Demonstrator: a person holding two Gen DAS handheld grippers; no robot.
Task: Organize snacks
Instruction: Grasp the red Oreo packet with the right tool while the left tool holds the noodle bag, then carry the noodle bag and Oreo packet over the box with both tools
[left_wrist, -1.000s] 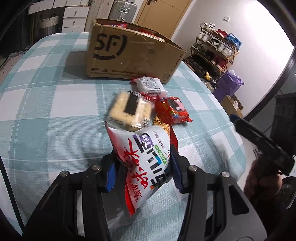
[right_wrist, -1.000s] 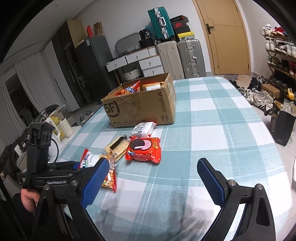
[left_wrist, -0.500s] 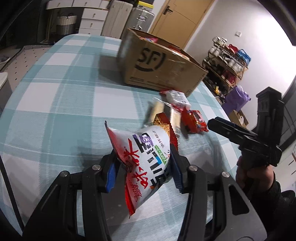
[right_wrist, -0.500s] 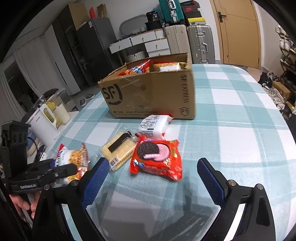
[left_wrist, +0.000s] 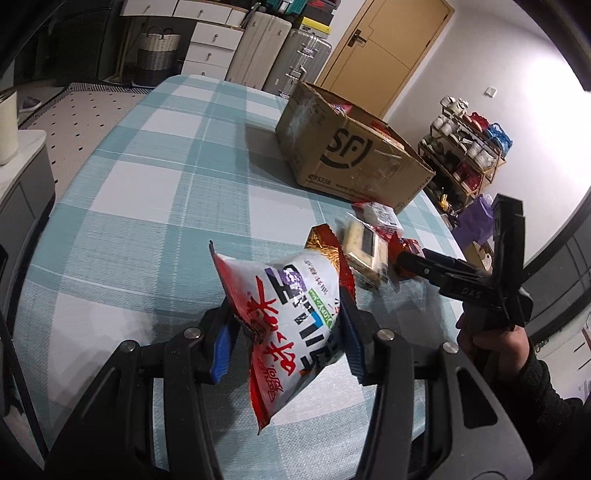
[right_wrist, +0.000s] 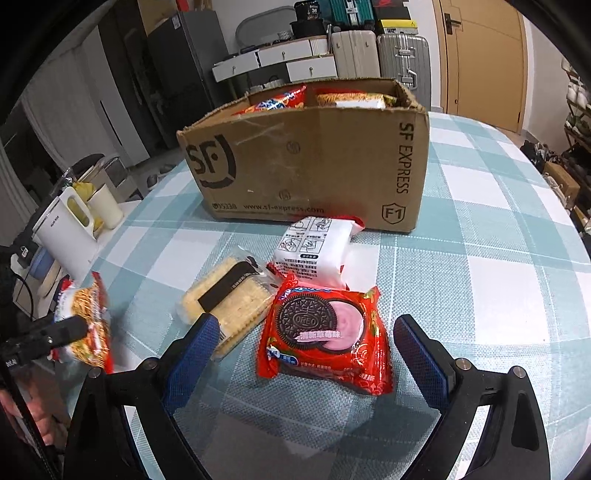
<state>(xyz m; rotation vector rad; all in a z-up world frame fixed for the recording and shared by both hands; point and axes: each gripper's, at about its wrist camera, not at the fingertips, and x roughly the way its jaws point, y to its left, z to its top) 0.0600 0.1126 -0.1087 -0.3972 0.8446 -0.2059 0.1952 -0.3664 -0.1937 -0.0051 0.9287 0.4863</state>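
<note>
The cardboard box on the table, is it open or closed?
Open. The cardboard box has no lid over its top, and snack packets show above its rim.

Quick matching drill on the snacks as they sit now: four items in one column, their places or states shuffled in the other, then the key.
Things
1. noodle snack bag
2. Oreo pack
3. white packet
4. cardboard box

States
A. open-topped, snacks already inside
B. clamped in the left gripper, off the table
C. flat on the tablecloth, between the open fingers of the right gripper
D. on the table just in front of the box

Pairs: 1-B, 2-C, 3-D, 4-A
</note>
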